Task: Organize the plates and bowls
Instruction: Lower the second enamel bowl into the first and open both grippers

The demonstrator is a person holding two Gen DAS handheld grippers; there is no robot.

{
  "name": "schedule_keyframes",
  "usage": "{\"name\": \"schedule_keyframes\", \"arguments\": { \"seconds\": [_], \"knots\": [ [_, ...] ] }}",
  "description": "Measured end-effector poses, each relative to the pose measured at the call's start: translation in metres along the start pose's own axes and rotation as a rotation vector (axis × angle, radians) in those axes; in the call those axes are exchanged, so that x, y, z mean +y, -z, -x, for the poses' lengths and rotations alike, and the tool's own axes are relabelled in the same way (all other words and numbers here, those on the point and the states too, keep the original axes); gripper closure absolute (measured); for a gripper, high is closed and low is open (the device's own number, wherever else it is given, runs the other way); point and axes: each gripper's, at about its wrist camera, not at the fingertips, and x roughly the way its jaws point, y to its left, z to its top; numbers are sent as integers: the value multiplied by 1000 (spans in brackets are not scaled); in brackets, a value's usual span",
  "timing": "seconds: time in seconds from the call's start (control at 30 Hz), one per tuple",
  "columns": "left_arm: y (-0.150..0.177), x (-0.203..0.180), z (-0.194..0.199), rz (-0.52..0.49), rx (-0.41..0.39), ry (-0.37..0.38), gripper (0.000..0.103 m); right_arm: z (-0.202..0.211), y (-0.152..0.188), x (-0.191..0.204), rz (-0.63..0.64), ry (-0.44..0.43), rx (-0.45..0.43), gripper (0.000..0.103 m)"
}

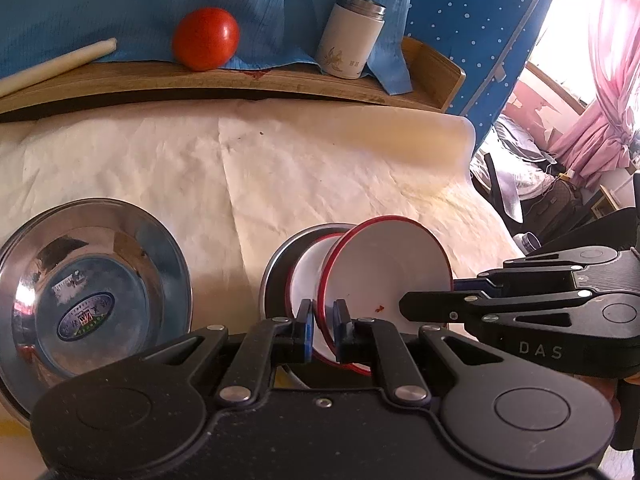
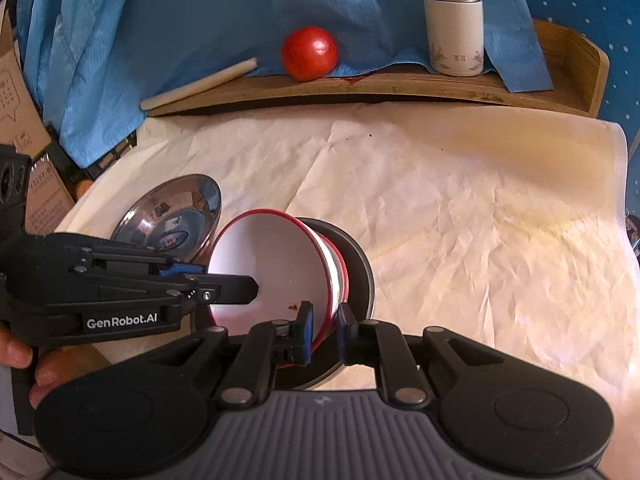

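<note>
Two white bowls with red rims are nested; the upper bowl [image 1: 384,268] [image 2: 272,264] sits in a lower one [image 1: 310,276], which rests on a small steel plate [image 1: 276,276] [image 2: 358,264]. My left gripper [image 1: 323,326] is shut on the upper bowl's rim at its left side; it also shows in the right wrist view [image 2: 240,286]. My right gripper [image 2: 325,330] is shut on the same rim at its right side; it shows in the left wrist view [image 1: 416,306]. A larger steel plate [image 1: 90,288] [image 2: 176,216] lies to the left.
White paper [image 1: 320,168] covers the table. At the back, a wooden tray [image 1: 248,80] holds a tomato [image 1: 206,38], a white thermos cup [image 1: 352,36] and a white stick [image 1: 56,66] under blue cloth. The table's right edge drops off by a chair [image 1: 504,196].
</note>
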Motion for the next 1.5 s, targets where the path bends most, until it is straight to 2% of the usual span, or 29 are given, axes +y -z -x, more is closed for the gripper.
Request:
{"name": "schedule_keyframes", "arguments": {
  "seconds": [0.3,0.73,1.07,1.17,1.33,1.43,1.5],
  "knots": [
    [-1,-3,3,-20,-3,-8,92,-5,-6,15,102,58,50,88],
    [-4,-9,1,-83,20,-28,88,-4,-6,14,114,60,56,88],
    [-1,-17,6,-132,-4,-59,84,-4,-5,15,116,58,55,87],
    [1,-20,8,-157,-11,-81,77,-3,-5,15,118,58,50,81],
    [2,-17,9,-155,-11,-84,73,0,-4,15,116,54,42,81],
    [2,-15,13,-151,-26,-75,65,2,-3,14,109,51,34,77],
    [2,-14,18,-149,-43,-74,54,5,-2,12,103,45,27,77]
  ]
}}
